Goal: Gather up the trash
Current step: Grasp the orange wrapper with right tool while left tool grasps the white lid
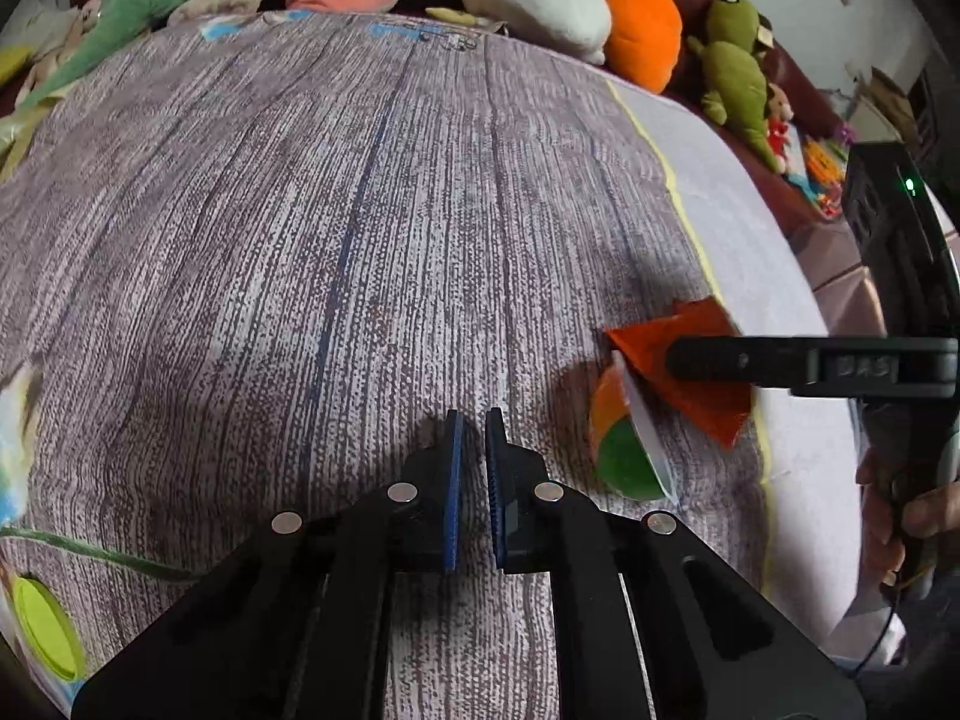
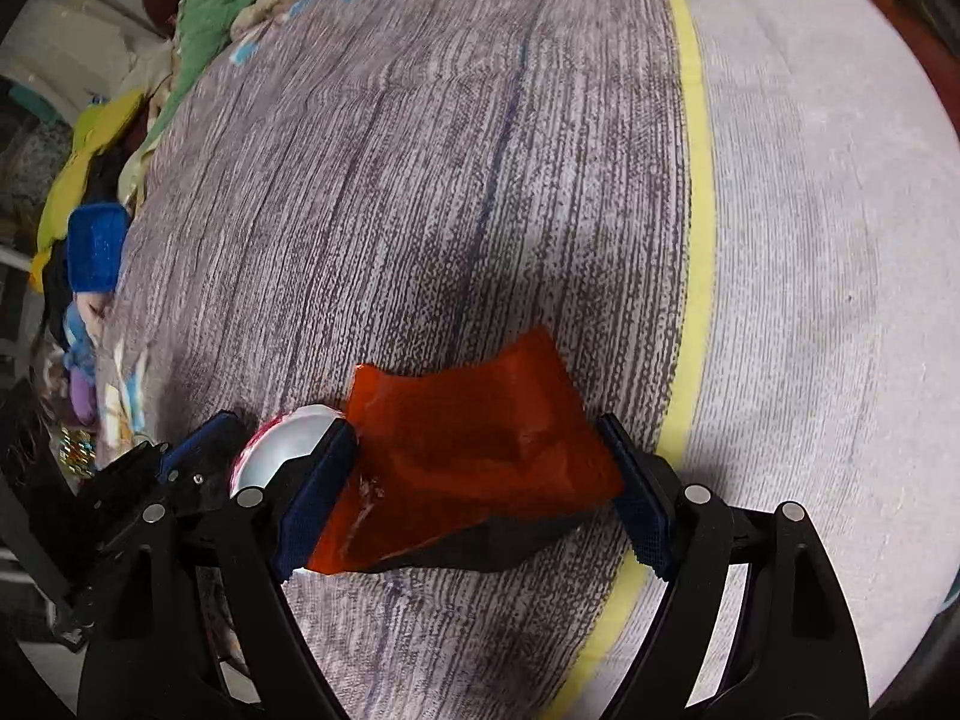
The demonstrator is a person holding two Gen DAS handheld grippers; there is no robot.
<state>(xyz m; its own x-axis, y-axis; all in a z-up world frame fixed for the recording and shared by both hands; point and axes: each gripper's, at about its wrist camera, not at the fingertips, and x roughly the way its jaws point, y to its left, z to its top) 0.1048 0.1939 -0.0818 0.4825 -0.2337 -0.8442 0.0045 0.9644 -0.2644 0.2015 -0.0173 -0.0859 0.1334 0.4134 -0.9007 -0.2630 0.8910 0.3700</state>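
An orange-red crumpled wrapper [image 2: 480,456] lies on the grey woven mat [image 2: 420,180]. My right gripper [image 2: 474,492] is open, its fingers on either side of the wrapper, close to it. In the left wrist view the wrapper [image 1: 702,396] sits under the right gripper's black finger [image 1: 720,357]. An orange and green cup with a foil lid [image 1: 630,444] lies on its side beside the wrapper; its silver lid [image 2: 288,444] shows left of my right gripper's left finger. My left gripper [image 1: 474,420] is nearly closed and empty, just left of the cup.
Plush toys line the far edge of the mat: a green dinosaur [image 1: 120,18], a white one [image 1: 540,0], an orange carrot [image 1: 642,30]. A yellow stripe [image 2: 696,180] borders a white area on the right. A lime green disc [image 1: 45,624] lies at lower left.
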